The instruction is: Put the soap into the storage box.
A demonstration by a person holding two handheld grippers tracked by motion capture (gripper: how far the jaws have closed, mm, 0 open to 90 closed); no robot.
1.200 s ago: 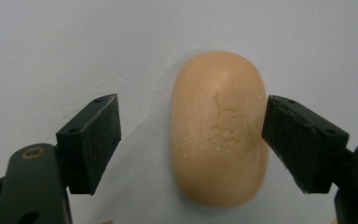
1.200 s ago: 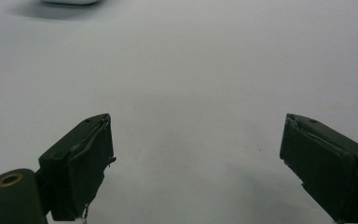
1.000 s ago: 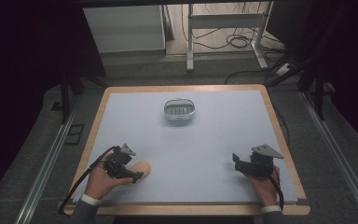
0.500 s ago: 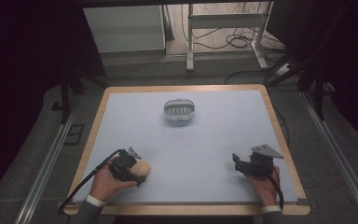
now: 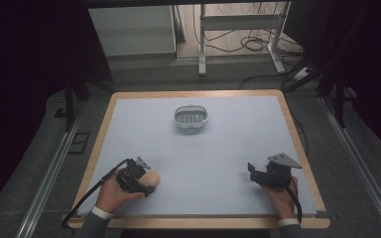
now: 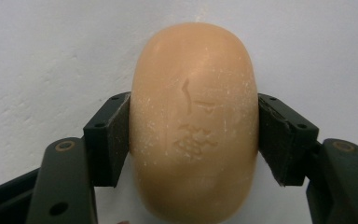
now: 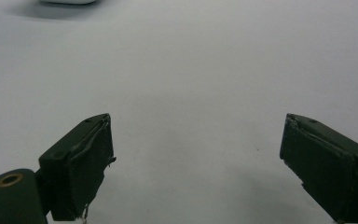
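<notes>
Your left gripper (image 6: 193, 140) has its fingers pinching the soap bar (image 6: 193, 121) across its sides, low at the bench's (image 5: 228, 148) near-left. Right gripper (image 5: 253, 173) rests with fingers spread, empty. Likely next: carry the bar to the soap dish (image 5: 191, 118), which appears empty.

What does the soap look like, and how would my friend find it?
Start at the big pale blue table with the wooden rim and look at its near left corner. There the left claw grips the soap by its sides. It is a smooth, rounded, peach-coloured bar with marks pressed into its top, unlike the grey dish farther back.
</notes>
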